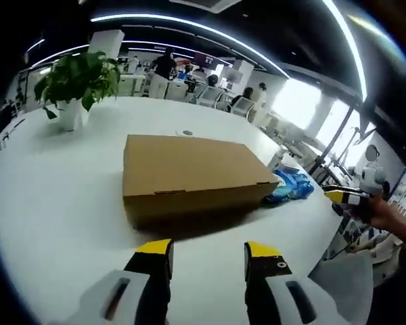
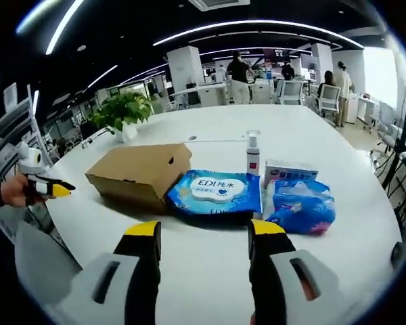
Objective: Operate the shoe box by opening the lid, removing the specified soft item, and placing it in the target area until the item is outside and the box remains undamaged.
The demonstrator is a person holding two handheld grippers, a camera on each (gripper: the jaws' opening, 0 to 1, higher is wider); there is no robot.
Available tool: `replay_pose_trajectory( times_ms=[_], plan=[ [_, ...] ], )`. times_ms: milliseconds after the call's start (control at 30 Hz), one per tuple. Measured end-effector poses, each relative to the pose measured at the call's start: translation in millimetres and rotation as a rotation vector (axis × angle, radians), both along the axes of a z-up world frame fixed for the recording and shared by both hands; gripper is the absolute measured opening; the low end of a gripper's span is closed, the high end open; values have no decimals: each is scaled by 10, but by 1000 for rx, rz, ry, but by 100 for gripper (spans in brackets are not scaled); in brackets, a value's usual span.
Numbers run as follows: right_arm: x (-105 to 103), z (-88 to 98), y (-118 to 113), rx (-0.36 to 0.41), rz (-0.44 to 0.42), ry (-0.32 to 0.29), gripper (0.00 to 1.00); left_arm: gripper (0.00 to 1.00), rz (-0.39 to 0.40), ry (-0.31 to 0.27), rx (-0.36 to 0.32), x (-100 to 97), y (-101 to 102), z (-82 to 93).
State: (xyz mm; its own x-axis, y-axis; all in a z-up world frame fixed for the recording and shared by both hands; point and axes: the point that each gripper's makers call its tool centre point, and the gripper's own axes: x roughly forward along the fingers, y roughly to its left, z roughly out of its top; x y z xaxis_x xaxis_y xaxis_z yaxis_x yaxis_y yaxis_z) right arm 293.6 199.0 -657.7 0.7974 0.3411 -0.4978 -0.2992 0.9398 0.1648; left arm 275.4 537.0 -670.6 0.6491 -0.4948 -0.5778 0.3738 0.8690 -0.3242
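a: looking along the left tool (image 1: 208,254) in the left gripper view, both yellow-tipped jaws rise from the bottom of the frame, spread apart with bare white counter (image 1: 61,203) between them, nothing in the grip.

b: and the shoe box (image 1: 189,175)?

a: centre frame, lid shut flat, brown cardboard, sitting on the counter just above the jaw tips and not touching them. to its right, a blue plastic pack (image 1: 291,184) peeks out from behind the box corner.

b: over in the right gripper view, the right tool (image 2: 203,233) is parted as well, holding nothing, low in the frame. the box sits left of centre there, lid closed.

a: what's beside it?

b: a blue and white wet wipes pack (image 2: 216,193) lies right against the box, dead centre above the jaws. right of that, a crinkly blue bag, with a small white and blue carton (image 2: 289,171) behind it and a little white spray bottle (image 2: 253,152) standing upright between carton and wipes.

a: upper left of my frame, a potted plant (image 1: 78,84) in a white pot stands well apart from the box.

b: at my left edge the other tool comes in, a hand (image 2: 10,189) around it, yellow tips pointing right. can't tell its gap from this angle.

a: people stand in the far office background.
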Motion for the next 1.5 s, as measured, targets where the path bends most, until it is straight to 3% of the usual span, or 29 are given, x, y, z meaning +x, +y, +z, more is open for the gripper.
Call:
replay_pose_trajectory(
  times_ms=[67,133,233,567,1000,1500],
  plan=[
    [-36,6,-52,-6,-14,4,50,44,-6,2,-5,-6,-54,15],
    [-92,35,-88,26,-52,7,49,46,-2,16,-53,-36,-114,39],
    [-188,34,-73,6,-33,-3,51,47,-27,31,7,-111,-103,-30],
    [-428,-59,-204,34,-60,15,53,49,-17,17,8,-141,-194,47],
    [-422,-28,-222,15,-27,7,55,56,-7,-4,5,-170,-258,79],
    [-313,105,-192,44,-26,-27,55,56,32,-30,1,-88,-147,173]
  ],
)
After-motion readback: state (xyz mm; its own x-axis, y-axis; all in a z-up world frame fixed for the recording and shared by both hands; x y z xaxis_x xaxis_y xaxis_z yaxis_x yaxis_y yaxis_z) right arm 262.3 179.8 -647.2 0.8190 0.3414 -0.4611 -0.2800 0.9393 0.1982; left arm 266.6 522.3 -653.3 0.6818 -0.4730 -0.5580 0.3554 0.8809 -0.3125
